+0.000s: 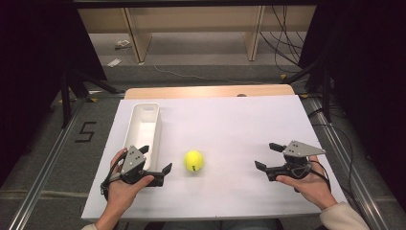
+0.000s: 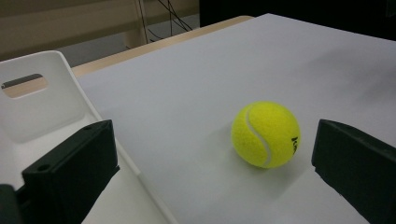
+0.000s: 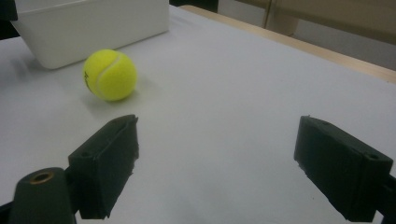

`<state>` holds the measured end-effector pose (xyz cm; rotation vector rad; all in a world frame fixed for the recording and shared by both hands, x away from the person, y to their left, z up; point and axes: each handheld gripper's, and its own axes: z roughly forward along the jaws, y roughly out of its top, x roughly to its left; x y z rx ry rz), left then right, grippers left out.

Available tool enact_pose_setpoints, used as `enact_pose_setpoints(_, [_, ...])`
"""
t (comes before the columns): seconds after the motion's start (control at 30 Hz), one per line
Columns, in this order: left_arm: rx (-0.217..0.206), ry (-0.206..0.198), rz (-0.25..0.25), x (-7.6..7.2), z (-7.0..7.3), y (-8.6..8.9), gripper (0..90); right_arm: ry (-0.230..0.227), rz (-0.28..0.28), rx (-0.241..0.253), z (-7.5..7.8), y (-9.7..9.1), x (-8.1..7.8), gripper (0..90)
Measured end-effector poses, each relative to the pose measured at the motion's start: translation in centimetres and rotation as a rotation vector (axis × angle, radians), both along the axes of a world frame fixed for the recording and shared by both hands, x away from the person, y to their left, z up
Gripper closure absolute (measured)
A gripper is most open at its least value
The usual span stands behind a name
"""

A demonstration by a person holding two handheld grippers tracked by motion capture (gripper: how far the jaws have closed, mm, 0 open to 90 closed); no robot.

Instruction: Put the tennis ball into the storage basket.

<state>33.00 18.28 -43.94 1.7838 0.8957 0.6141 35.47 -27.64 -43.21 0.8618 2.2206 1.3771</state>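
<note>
Tennis ball [image 1: 194, 161] sits on the bench [image 1: 230, 129] just right of the left gripper [image 1: 157, 165], well apart from the right gripper [image 1: 266, 156]; both grippers' jaws stand apart, holding nothing.

A large dark numeral "5" [image 1: 85, 132] is marked on the grey floor beside the table's left edge. The tennis ball [image 2: 265, 134] bears black printed lettering on its side, seen in both gripper views, but it is too small and blurred to read.
</note>
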Motion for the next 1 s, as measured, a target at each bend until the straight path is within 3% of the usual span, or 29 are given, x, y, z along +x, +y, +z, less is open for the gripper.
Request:
enact_pose_setpoints(0.3, [0.002,-0.003,0.001,-0.1,0.1,0.0,0.0,-0.002,0.018,0.001,0.1,0.7,0.1,15.0])
enact_pose_setpoints(1.0, [0.000,-0.003,0.006,0.0,0.1,0.1,0.0,-0.004,0.087,-0.014,0.0,5.0,1.2,15.6])
